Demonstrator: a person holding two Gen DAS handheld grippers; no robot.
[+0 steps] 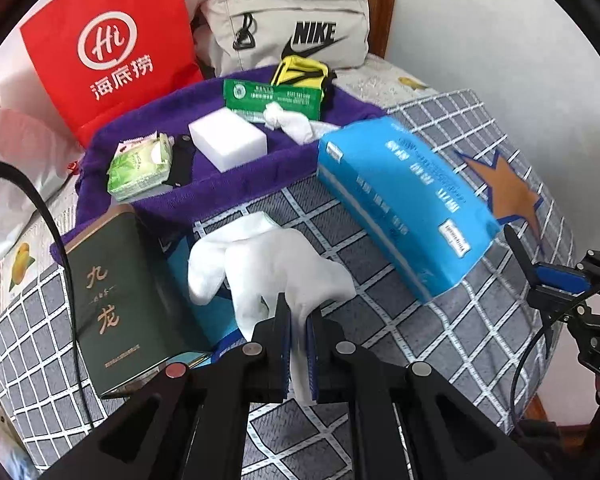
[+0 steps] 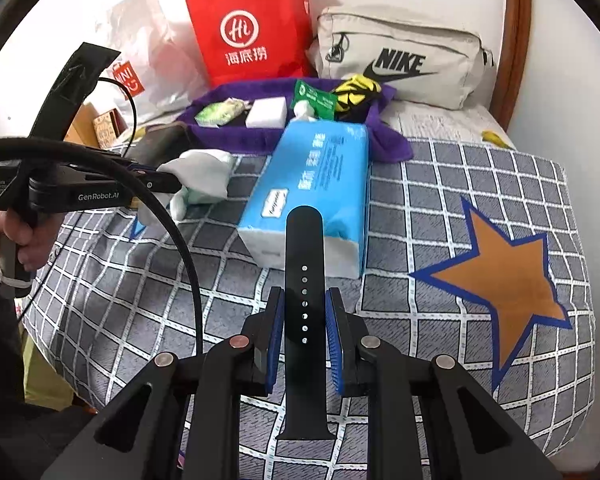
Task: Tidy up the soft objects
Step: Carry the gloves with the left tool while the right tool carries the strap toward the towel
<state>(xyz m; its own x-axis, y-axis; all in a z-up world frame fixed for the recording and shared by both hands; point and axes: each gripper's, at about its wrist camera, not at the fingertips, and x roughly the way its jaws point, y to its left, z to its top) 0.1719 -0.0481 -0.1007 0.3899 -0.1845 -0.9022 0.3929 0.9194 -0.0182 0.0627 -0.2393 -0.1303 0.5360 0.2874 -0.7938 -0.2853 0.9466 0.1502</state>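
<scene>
red paper bag (image 1: pixel 112 52), upper left: "Hi" in a white ring, "海底捞" below | beige pouch (image 1: pixel 292 28), top centre: "NIKE" with swoosh | dark green box (image 1: pixel 116 300), lower left: gold "九龙" | left gripper (image 2: pixel 156 182) body, left edge: "GenRobot.AI" | white bag (image 2: pixel 148 56), upper left: partial "UNI" red logo

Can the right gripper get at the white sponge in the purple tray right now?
Probably not: the right gripper is shut on a black watch strap, and the blue tissue pack lies between it and the white sponge in the purple tray.
</scene>
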